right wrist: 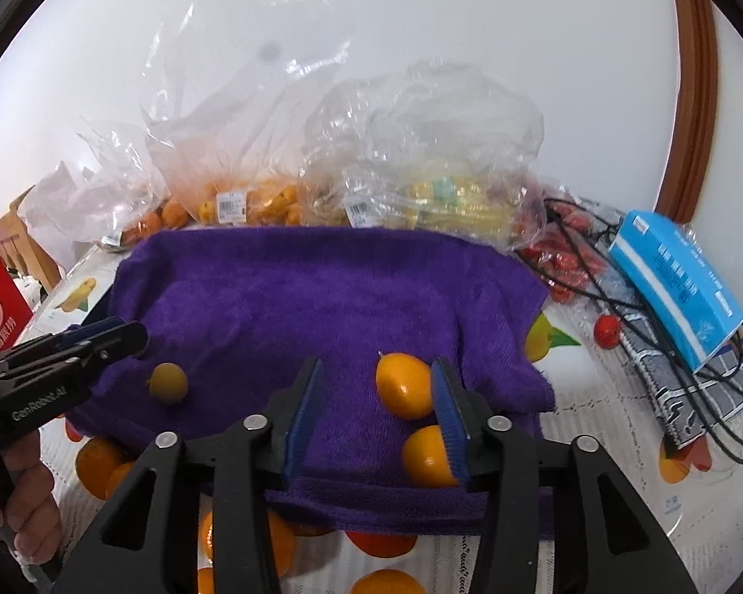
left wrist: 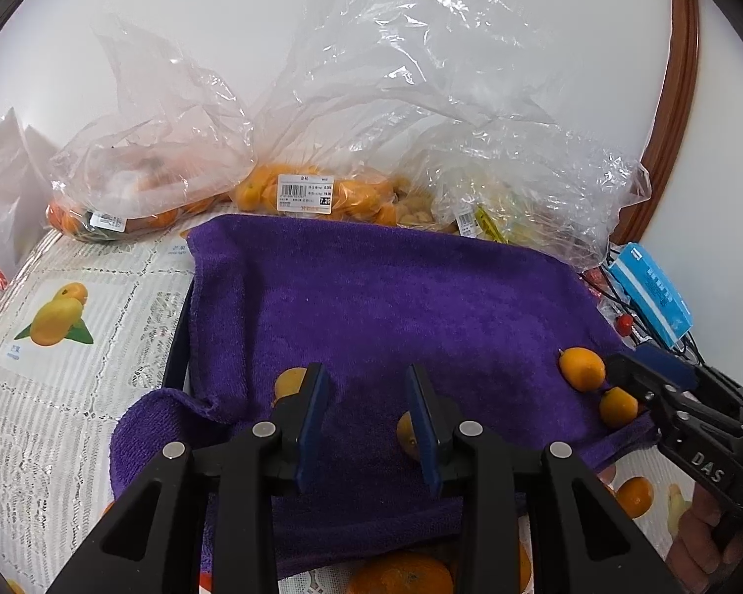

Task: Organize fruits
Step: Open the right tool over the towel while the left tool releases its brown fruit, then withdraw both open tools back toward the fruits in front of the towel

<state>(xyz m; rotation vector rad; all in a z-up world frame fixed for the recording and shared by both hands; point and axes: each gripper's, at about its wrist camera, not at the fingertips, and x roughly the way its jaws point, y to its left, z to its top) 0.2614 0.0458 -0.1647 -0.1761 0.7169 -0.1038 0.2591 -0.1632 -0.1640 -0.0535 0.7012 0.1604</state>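
Partly hidden kumquat [left wrist: 407,433] behind hand-held gripper [left wrist: 367,425]

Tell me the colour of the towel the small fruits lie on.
Deep purple; the towel shows best in the right wrist view.

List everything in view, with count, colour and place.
small oval orange kumquats: four, orange, loose on the towel
purple terry towel: one, purple, spread mid-table
clear plastic bags of fruit: three, transparent, along the wall behind the towel
blue cardboard box: one, blue, right of the towel
black cables: several, black, under the box
small red fruits: several, red, bagged beside the box
white lace tablecloth: one, white with fruit prints, under everything
left gripper: one, black with blue pads, jaws apart, empty
right gripper: one, same colours, jaws apart, two kumquats beside one finger
hands: two, on the gripper handles
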